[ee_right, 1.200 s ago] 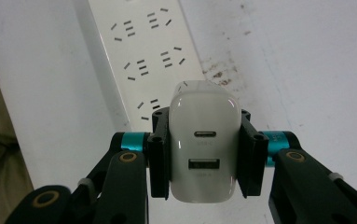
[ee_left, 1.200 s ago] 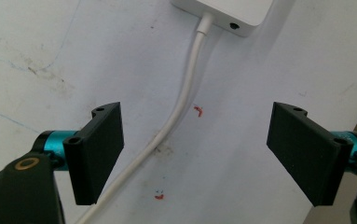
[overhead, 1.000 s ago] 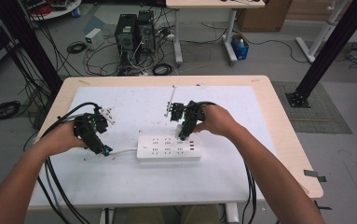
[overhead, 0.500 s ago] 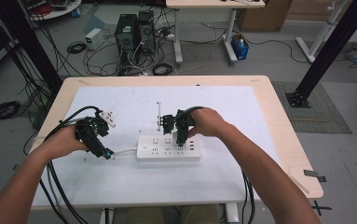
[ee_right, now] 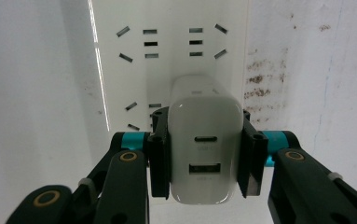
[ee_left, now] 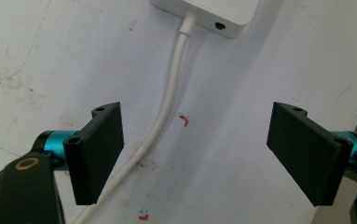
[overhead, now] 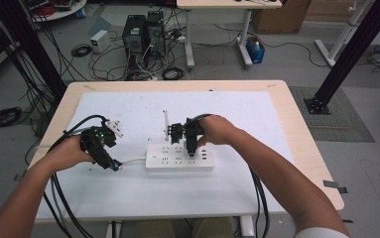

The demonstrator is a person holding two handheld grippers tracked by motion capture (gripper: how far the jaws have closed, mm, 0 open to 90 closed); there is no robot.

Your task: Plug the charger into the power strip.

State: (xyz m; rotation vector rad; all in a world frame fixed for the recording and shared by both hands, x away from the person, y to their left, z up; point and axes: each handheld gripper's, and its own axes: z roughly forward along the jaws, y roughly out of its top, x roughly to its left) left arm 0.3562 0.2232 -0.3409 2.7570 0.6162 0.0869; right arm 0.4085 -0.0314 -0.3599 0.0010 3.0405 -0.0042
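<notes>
A white power strip (overhead: 179, 157) lies at the middle of the white-covered table (overhead: 257, 124). My right gripper (overhead: 191, 150) points down at it, shut on a white USB charger (ee_right: 204, 140); the charger sits against the strip's socket face (ee_right: 167, 56), its two ports facing the camera. My left gripper (overhead: 109, 162) rests at the strip's left end, over the white cable (ee_left: 164, 109) that leaves the strip (ee_left: 209, 14). Its jaws stand open with the cable running between them, nearer the left pad (ee_left: 97, 149), untouched.
A small white plug (overhead: 114, 127) lies on the table behind my left hand. A thin white upright piece (overhead: 165, 124) stands just behind the strip. Black cables trail from both grippers off the front edge. Computers and cable coils sit on the floor beyond.
My right gripper has come down and toward the strip's middle with the charger, which now meets the socket face. The left gripper has stayed put.
</notes>
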